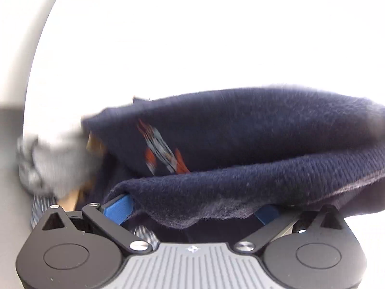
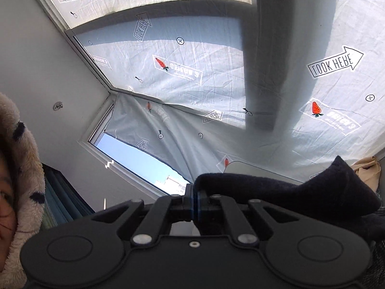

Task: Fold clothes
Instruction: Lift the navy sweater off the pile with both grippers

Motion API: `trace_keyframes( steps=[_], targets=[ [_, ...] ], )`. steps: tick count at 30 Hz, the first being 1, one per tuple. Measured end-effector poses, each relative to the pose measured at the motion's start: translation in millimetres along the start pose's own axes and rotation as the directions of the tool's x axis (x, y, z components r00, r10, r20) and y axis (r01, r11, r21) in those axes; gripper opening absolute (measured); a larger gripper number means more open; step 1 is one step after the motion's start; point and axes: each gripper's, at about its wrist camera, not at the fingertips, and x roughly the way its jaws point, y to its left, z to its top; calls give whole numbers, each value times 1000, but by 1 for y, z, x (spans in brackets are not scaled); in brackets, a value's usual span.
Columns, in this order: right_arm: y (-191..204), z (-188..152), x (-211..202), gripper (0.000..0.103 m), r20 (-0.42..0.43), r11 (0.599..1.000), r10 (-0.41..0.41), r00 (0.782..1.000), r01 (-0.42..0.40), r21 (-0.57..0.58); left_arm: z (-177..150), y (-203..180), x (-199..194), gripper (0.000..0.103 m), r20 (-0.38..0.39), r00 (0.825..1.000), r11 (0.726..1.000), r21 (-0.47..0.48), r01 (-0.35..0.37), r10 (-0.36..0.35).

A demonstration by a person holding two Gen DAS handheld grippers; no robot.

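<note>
So I've got this navy sweater (image 1: pixel 240 144) up off the surface and draped across both my grippers. The right gripper (image 2: pixel 194 198) is pinched right down, blue pads together, and the dark knit comes off its right side in a thick roll, so I'd say it's nipping just the edge of the sweater. It points up toward the sheet printed with carrots (image 2: pixel 192 77) covering the window.

My left gripper (image 1: pixel 192 207) sits under the sweater. The blue fingers (image 1: pixel 120 204) stand wide apart with the hem flopped over them, but I can't tell if they're actually gripping anything. An orange and grey print (image 1: pixel 161 151) shows on the fabric just above them.

My guess: I'm lifting it high so it hangs out flat before laying it down for a fold. A grey blurry bundle (image 1: pixel 55 161) sits left of the sweater.
</note>
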Motion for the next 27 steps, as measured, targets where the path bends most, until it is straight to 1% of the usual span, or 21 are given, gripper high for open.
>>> trace_keyframes(
  steps=[2,4,5,8,11,13,14,15,17,20,22,24,27],
  targets=[
    [40,10,-31,4,43,998,39,998,-36,-60,5,-23,-30,103,97,995,997,72,12,-19],
    [73,17,-61,4,76,993,77,994,-70,-91,6,-51,-59,103,143,986,989,131,66,-84],
    [91,18,-78,4,88,991,77,993,-67,-115,4,-61,-69,103,152,983,986,141,83,-105],
    [145,16,-127,4,118,977,60,991,-34,-212,-5,-92,-107,103,160,974,979,156,134,-159],
    [195,11,-175,4,140,955,63,988,-18,-296,-14,-127,-152,103,145,962,960,192,202,-231],
    [225,6,-204,4,150,939,76,986,-20,-343,-23,-152,-187,103,119,944,936,216,278,-308],
    [241,3,-216,4,154,929,84,985,-21,-370,-39,-167,-210,103,115,932,923,223,313,-344],
    [256,-1,-227,4,157,917,91,983,-21,-399,-47,-175,-223,103,114,923,914,231,334,-366],
    [285,-10,-253,4,163,893,104,981,-20,-449,-77,-189,-260,103,113,901,888,259,381,-419],
    [317,-20,-285,4,175,869,126,976,-23,-493,-102,-181,-308,103,111,873,859,276,432,-475],
    [332,-25,-310,4,184,859,147,972,-33,-511,-96,-176,-326,103,90,853,837,271,476,-514],
    [343,-29,-331,4,201,854,155,967,-29,-520,-92,-168,-345,103,99,841,827,274,492,-533],
    [348,-31,-352,4,219,859,148,964,-16,-512,-88,-162,-368,103,125,844,833,288,473,-522]
  ],
)
